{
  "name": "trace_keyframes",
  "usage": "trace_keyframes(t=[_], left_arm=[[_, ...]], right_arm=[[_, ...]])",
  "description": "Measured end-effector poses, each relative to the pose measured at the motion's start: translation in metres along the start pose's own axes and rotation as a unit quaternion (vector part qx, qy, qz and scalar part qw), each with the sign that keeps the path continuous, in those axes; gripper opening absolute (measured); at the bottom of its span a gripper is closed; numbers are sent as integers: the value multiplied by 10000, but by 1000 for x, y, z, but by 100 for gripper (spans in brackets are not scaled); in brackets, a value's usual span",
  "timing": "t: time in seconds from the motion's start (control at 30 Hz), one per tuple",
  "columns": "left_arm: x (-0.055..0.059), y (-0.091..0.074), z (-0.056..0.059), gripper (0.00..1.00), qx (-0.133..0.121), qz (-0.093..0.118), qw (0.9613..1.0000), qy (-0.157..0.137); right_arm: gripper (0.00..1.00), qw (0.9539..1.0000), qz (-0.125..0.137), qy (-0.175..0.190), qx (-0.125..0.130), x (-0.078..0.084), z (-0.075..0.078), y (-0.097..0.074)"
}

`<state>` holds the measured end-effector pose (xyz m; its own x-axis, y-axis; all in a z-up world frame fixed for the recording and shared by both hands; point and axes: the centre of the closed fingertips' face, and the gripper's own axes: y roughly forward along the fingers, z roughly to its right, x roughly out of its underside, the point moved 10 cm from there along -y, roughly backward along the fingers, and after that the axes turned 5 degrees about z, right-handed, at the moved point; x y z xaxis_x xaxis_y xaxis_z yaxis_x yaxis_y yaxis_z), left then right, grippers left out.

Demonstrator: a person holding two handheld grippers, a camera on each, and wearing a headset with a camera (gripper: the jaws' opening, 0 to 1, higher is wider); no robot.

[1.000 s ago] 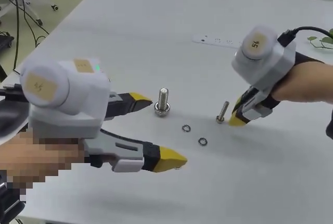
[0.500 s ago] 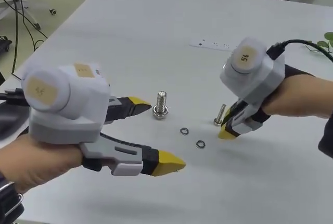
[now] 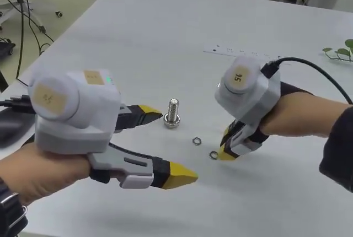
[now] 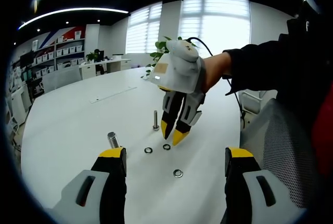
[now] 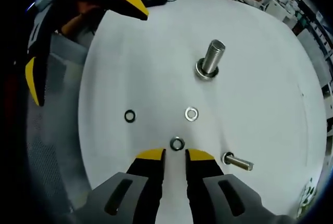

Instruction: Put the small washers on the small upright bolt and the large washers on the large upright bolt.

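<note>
The large upright bolt (image 3: 173,112) stands mid-table with a washer around its base (image 5: 205,72). The small upright bolt (image 4: 155,121) stands beside my right gripper (image 3: 223,151). Three loose washers lie between the bolts (image 5: 129,115) (image 5: 191,113) (image 5: 177,144). In the right gripper view my right gripper (image 5: 176,156) points down with only a narrow gap between its jaws, and the nearest washer (image 3: 213,155) lies just ahead of the tips, untouched. My left gripper (image 3: 165,143) hovers wide open at the lower left, holding nothing. One of its fingertips (image 3: 149,109) is near the large bolt.
A white power strip (image 3: 231,50) lies at the far side of the white table (image 3: 138,38), and green leaves (image 3: 339,52) show at the right edge. A black cable (image 3: 309,71) trails from the right gripper. Office chairs and floor lie beyond the table's left edge.
My right gripper has moved left, away from the small bolt, and its tips now sit at the nearest loose washer. The left gripper has stayed about where it was.
</note>
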<state>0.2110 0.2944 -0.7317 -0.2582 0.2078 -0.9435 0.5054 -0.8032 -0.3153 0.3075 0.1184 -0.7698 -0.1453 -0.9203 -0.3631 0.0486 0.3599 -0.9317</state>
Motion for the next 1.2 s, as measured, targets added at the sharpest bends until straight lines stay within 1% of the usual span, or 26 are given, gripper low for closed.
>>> trace_keyframes(t=[0.27, 0.47, 0.77, 1.1, 1.2], left_arm=[[1, 0, -1, 77, -25, 13, 10000, -7], [2, 0, -2, 77, -29, 11, 10000, -22], [2, -1, -2, 77, -34, 18, 10000, -34], [1, -1, -2, 77, -39, 24, 10000, -35], [1, -1, -2, 77, -39, 27, 10000, -31]], right_arm=[[17, 10000, -41, 8, -38, -1, 4, 10], [17, 10000, -53, 15, 5, -2, 8, 13], [17, 9999, -113, 10, -18, -2, 6, 16], [15, 9997, -181, -137, 80, -3, 6, 16], [19, 9997, -152, -129, 157, -2, 7, 16]])
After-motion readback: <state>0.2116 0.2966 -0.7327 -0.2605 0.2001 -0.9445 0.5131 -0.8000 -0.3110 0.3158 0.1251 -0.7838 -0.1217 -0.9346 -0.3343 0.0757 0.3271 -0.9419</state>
